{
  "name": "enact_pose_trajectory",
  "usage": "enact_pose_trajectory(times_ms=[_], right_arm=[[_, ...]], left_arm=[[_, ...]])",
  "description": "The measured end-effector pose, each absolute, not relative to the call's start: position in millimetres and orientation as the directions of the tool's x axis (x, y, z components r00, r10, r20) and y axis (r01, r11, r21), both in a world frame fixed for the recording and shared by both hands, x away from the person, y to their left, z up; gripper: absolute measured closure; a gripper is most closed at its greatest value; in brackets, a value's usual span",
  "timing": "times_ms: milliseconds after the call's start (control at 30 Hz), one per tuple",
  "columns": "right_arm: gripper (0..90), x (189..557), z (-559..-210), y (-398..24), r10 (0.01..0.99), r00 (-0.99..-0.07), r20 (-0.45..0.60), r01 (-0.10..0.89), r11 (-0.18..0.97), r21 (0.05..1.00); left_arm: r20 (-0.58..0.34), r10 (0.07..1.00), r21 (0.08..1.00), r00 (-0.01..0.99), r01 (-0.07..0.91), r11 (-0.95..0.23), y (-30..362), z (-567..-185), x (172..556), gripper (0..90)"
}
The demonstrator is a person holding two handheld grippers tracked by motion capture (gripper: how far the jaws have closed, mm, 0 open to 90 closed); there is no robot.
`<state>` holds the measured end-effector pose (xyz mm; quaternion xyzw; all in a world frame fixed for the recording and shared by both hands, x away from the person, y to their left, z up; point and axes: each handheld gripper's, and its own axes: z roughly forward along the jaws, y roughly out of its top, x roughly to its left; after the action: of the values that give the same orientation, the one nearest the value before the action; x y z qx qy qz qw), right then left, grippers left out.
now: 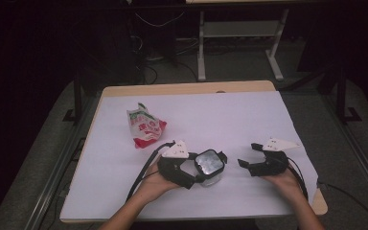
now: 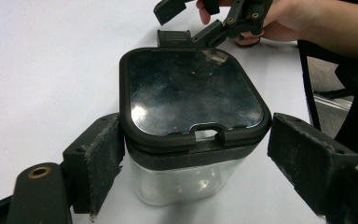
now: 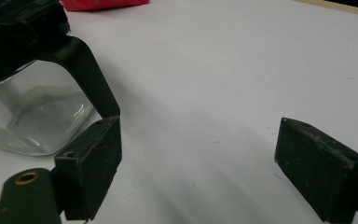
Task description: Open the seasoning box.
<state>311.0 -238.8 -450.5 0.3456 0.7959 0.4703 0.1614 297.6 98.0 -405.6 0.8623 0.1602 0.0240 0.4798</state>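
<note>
A clear plastic container [image 2: 186,182] with rounded corners stands upright on the white-covered desk [image 1: 249,120], its long axis vertical and its flat lid [image 2: 191,91] facing up. The lid is a dark, glossy, rounded square framed by a thick black rim, with a small latch tab on the edge nearest the left tongs [image 2: 193,163] and a hinge block on the far edge. Through the see-through wall nothing can be made out inside, though the view is too hazy to be sure. The container sits between the jaws of the left tongs, just below the lid's rim: the rough, felt-like pad [image 2: 103,158] on one side lies against or just beside the rim, while the other pad stands clear of it with a gap, so the jaws are spread wide and do not clamp it. The right tongs [image 1: 250,155] rest near the container's far side, apart from it, with their jaws wide and nothing but bare desk between them. Beyond the left tongs, well apart from the container, lies a crumpled red, white and green snack bag [image 1: 145,127].
</note>
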Motion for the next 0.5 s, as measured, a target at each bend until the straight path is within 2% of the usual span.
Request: enact_pose_trajectory(times_ms=[367,500], right_arm=[[14.4,311.3,-450.9,-238.2,0.702,-0.709,0.071,0.4,0.318,0.86],[14.4,311.4,-450.5,-238.6,0.702,-0.709,0.066,0.396,0.319,0.861]], left_arm=[[-0.127,0.3,0.85,0.946,0.259,-0.459,103.4,-399.4,297.5,21.2],[-0.106,0.309,0.864,0.945,0.241,-0.441,106.9,-395.4,297.5,28.1]])
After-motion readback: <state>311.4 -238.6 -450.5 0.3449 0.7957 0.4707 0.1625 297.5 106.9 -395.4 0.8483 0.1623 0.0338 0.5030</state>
